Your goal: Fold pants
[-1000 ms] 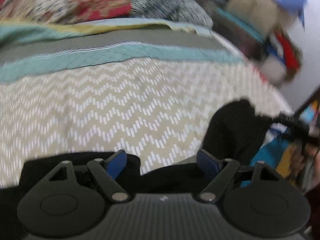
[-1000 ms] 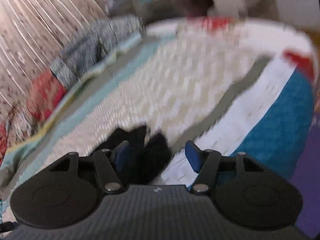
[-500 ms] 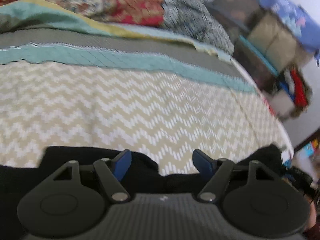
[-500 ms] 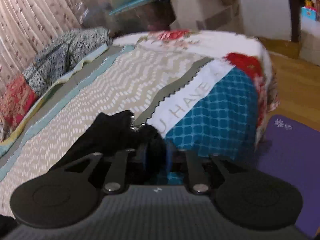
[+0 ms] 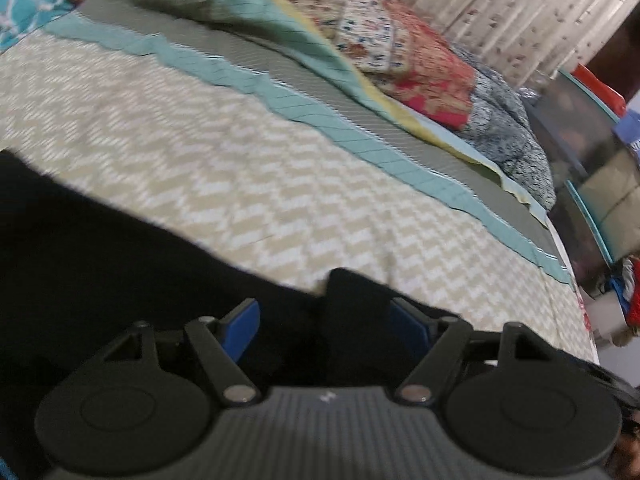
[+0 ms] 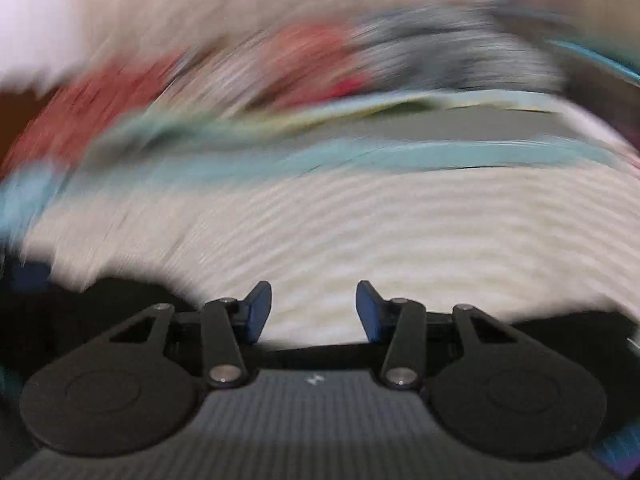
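Observation:
The black pants lie across the near side of the chevron bedspread, spreading to the left. A raised fold of them stands between the blue pads of my left gripper, which is open wide; the right pad is partly hidden behind that fold. The right wrist view is badly blurred. There my right gripper has its pads apart and closing, with only bedspread between them. Black pants fabric shows under both of its sides.
A teal and grey border runs along the far side of the bed. Beyond it sit patchwork pillows and a patterned curtain. Storage boxes and shelves stand past the bed's right end.
Half a second ago my right gripper was shut on the pants' end by the bed's corner; now its pads are apart and it faces the pillows. The left view has rolled, with more pants at left.

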The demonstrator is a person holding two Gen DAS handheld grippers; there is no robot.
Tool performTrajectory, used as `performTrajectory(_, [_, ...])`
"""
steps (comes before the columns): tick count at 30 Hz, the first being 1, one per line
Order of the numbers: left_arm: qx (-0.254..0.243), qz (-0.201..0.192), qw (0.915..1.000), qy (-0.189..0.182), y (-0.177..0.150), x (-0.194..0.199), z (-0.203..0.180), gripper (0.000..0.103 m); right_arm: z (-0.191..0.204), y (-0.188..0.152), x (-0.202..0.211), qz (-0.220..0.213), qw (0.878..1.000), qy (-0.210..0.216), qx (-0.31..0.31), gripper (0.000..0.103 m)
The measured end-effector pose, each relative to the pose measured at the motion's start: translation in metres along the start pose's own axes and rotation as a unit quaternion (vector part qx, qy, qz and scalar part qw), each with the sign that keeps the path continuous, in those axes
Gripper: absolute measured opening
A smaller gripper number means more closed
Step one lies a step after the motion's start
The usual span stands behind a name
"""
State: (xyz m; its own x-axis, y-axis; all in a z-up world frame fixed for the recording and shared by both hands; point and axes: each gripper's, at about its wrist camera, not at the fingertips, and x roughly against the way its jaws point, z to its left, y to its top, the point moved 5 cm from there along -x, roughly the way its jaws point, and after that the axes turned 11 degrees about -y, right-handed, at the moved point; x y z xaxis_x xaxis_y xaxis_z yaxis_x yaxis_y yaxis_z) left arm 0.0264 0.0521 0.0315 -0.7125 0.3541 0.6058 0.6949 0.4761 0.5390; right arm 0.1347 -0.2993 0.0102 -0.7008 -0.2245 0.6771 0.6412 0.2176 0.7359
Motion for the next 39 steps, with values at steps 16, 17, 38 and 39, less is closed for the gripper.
performTrajectory(16, [0.040, 0.004, 0.9992, 0.007, -0.016, 0.007, 0.052, 0.078, 0.070, 0.016, -0.032, 0.047, 0.992, -0.010, 0.117, 0.003])
performTrajectory(17, [0.039, 0.003, 0.9992, 0.007, -0.016, 0.005, 0.051, 0.078, 0.068, 0.021, -0.032, 0.038, 0.993, -0.016, 0.111, 0.003])
performTrajectory(38, [0.079, 0.001, 0.9960, -0.041, -0.018, 0.003, 0.040, 0.079, 0.189, 0.023, 0.048, -0.019, 0.978, 0.171, 0.115, 0.090])
performTrajectory(39, [0.079, -0.003, 0.9961, -0.040, -0.018, 0.007, 0.041, 0.079, 0.208, 0.016, 0.046, -0.012, 0.974, 0.180, 0.134, 0.091])
